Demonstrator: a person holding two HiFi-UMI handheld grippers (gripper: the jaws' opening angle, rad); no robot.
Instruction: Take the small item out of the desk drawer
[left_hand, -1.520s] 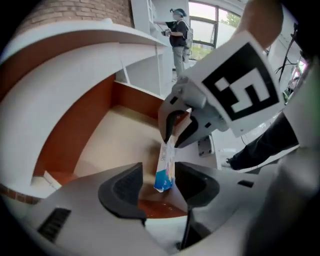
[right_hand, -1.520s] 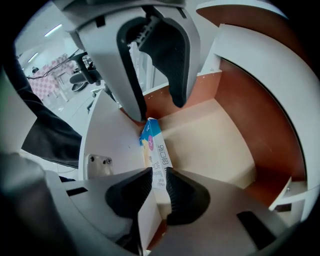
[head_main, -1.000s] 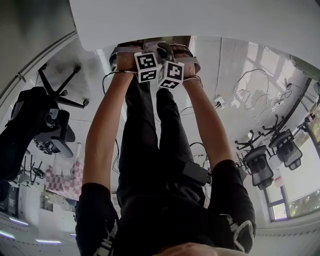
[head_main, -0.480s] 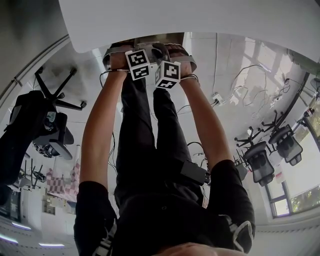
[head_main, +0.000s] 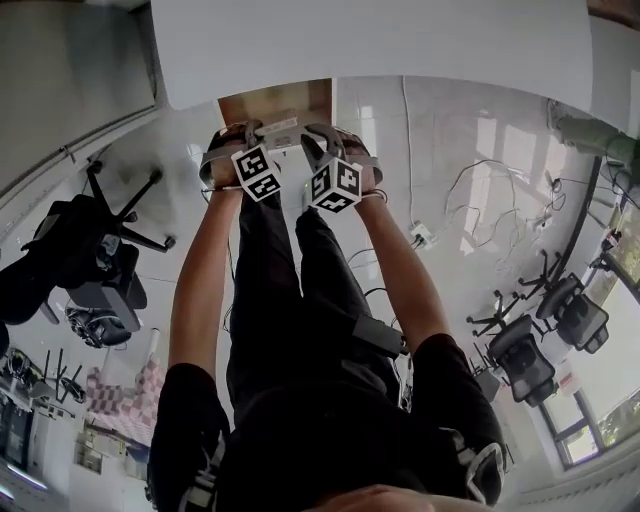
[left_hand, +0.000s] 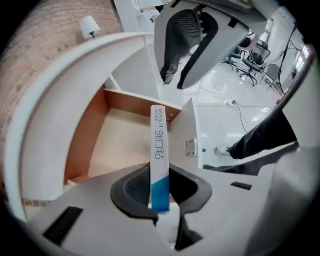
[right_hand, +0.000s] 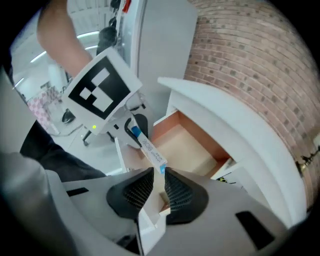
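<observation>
The desk drawer (left_hand: 120, 145) stands pulled out, its tan inside bare where it shows. A small flat white box with a blue end (left_hand: 159, 150) sits upright between the pads of my left gripper (left_hand: 160, 192), whose jaws are closing on it. In the right gripper view that box (right_hand: 149, 150) hangs in the air above the drawer (right_hand: 182, 142), carried by the left gripper (right_hand: 131, 127). My right gripper (right_hand: 159, 187) is shut on the top edge of the white drawer front (right_hand: 148, 220). In the head view both grippers (head_main: 262, 150) (head_main: 312, 140) are side by side just below the open drawer (head_main: 275, 100).
The white desk top (head_main: 370, 40) overhangs the drawer. A brick wall (right_hand: 240, 60) rises behind the desk. Office chairs stand at the left (head_main: 100, 270) and right (head_main: 530, 340), and cables (head_main: 470, 180) lie on the pale floor. The person's legs are under the grippers.
Both grippers have drawn back from under the desk edge toward the person. More of the drawer's tan inside shows now.
</observation>
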